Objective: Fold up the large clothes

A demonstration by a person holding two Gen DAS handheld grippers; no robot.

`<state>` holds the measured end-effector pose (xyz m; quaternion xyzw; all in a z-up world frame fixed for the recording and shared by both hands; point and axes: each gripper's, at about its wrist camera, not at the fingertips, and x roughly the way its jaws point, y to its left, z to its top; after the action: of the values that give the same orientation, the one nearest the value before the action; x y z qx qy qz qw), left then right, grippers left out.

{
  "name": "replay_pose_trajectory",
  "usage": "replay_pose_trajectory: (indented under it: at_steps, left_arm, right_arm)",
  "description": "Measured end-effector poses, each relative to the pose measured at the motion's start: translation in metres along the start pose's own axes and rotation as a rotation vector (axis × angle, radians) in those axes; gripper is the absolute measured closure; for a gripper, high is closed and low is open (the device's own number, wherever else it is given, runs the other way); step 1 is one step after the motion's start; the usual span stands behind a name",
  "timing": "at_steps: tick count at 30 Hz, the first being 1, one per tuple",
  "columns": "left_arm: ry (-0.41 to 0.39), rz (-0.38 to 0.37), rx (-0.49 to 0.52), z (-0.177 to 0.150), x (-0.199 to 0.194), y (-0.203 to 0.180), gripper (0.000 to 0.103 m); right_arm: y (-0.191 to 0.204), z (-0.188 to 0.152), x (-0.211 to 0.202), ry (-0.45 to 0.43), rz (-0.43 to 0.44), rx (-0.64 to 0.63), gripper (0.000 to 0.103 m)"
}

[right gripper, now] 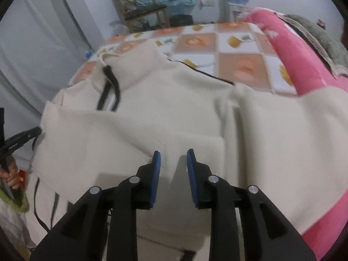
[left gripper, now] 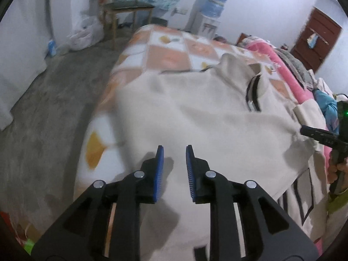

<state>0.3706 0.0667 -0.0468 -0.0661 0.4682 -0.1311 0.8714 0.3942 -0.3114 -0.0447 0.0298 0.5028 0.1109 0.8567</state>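
Cream pullover point(left gripper: 195, 113) lying across the checked bed cover point(left gripper: 165, 52).
You are holding the left gripper point(left gripper: 174, 152) and right gripper point(right gripper: 173, 155) parted, gripping nothing.

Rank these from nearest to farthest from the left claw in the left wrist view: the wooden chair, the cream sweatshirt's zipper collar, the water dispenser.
From the left claw:
1. Zipper collar of the cream sweatshirt, ahead and right, on the bed.
2. Wooden chair, beyond the bed's far end, upper left.
3. Water dispenser, against the back wall, upper right; it looks only slightly farther than the chair.
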Motion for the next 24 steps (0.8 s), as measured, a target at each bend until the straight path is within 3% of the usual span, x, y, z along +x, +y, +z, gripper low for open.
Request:
replay_pose_trajectory:
  at_steps: [2, 4, 5, 8, 11, 13, 17, 19, 22, 24]
  left_arm:
    - [-0.003, 0.014, 0.018, 0.013, 0.014, -0.003, 0.076]
    - [0.017, 0.115, 0.018, 0.02, 0.035, 0.002, 0.072]
    - [0.025, 0.13, 0.002, 0.019, 0.04, 0.009, 0.072]
    - [0.004, 0.131, -0.041, 0.017, 0.024, 0.019, 0.071]
    - [-0.039, 0.105, -0.039, 0.009, -0.007, 0.019, 0.064]
    - [-0.059, 0.074, -0.003, 0.001, -0.024, 0.009, 0.059]
    - [0.016, 0.015, 0.044, -0.024, -0.024, -0.014, 0.053]
    - [0.083, 0.073, 0.081, -0.038, -0.007, -0.023, 0.053]
    - [0.042, 0.18, 0.17, -0.045, -0.013, -0.039, 0.053]
    - [-0.008, 0.161, 0.185, -0.046, -0.032, -0.048, 0.05]
  right_arm:
    - [0.004, 0.006, 0.014, 0.014, 0.007, -0.011, 0.078]
    - [-0.001, 0.009, 0.027, 0.031, -0.012, -0.003, 0.078]
    - [-0.005, 0.01, 0.027, 0.013, 0.004, 0.007, 0.078]
    - [-0.021, 0.01, 0.017, 0.024, 0.027, 0.099, 0.069]
    - [-0.015, 0.002, -0.013, -0.028, -0.055, 0.059, 0.067]
    - [-0.014, -0.004, -0.024, -0.038, -0.018, 0.063, 0.067]
    - [-0.001, -0.027, -0.015, 0.02, -0.04, -0.004, 0.067]
    - [-0.001, -0.036, 0.0, 0.065, -0.079, -0.021, 0.067]
    - [0.001, -0.038, -0.01, 0.06, -0.129, -0.007, 0.067]
    - [0.007, -0.039, -0.03, 0.021, -0.088, -0.014, 0.064]
